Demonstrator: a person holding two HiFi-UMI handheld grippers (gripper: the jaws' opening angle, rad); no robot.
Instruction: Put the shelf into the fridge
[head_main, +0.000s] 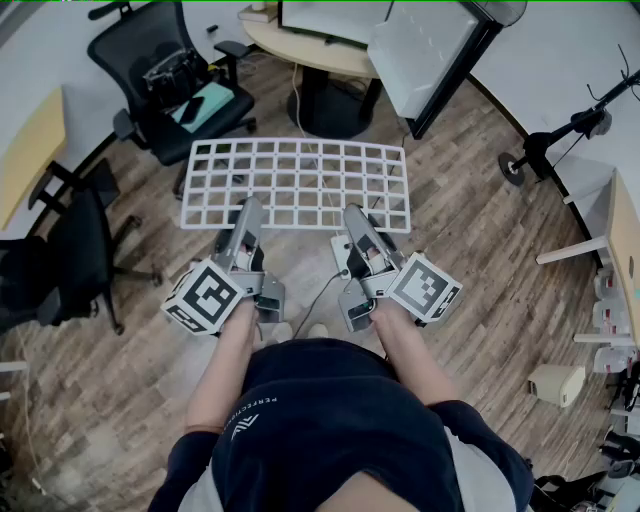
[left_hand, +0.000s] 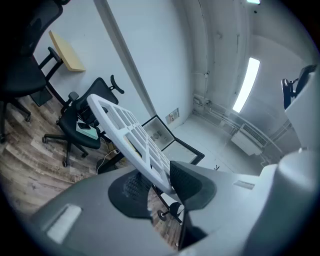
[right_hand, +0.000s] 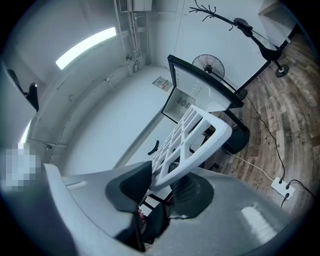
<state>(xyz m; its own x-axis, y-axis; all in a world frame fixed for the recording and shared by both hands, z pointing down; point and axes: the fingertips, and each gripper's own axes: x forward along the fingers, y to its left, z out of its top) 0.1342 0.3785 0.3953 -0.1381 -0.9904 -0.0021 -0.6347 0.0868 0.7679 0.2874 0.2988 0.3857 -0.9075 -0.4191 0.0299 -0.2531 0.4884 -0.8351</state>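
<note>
The white grid shelf (head_main: 300, 180) is held level above the wooden floor, in front of the person. My left gripper (head_main: 247, 205) is shut on its near edge left of the middle, and my right gripper (head_main: 355, 212) is shut on that edge right of the middle. In the left gripper view the shelf (left_hand: 130, 130) runs between the dark pads of the left gripper (left_hand: 157, 182). The right gripper view shows the shelf (right_hand: 195, 135) clamped the same way in the right gripper (right_hand: 160, 182). Ahead stands the small fridge (head_main: 425, 50) with its black-framed door open, and both gripper views show the fridge (left_hand: 160, 135) (right_hand: 200, 90).
A black office chair (head_main: 180, 80) stands ahead on the left, another dark chair (head_main: 60, 250) at the left. A round table's black base (head_main: 330, 100) is beyond the shelf. A fan on a stand (head_main: 560, 140) is at the right. A white power strip (right_hand: 281, 186) lies on the floor.
</note>
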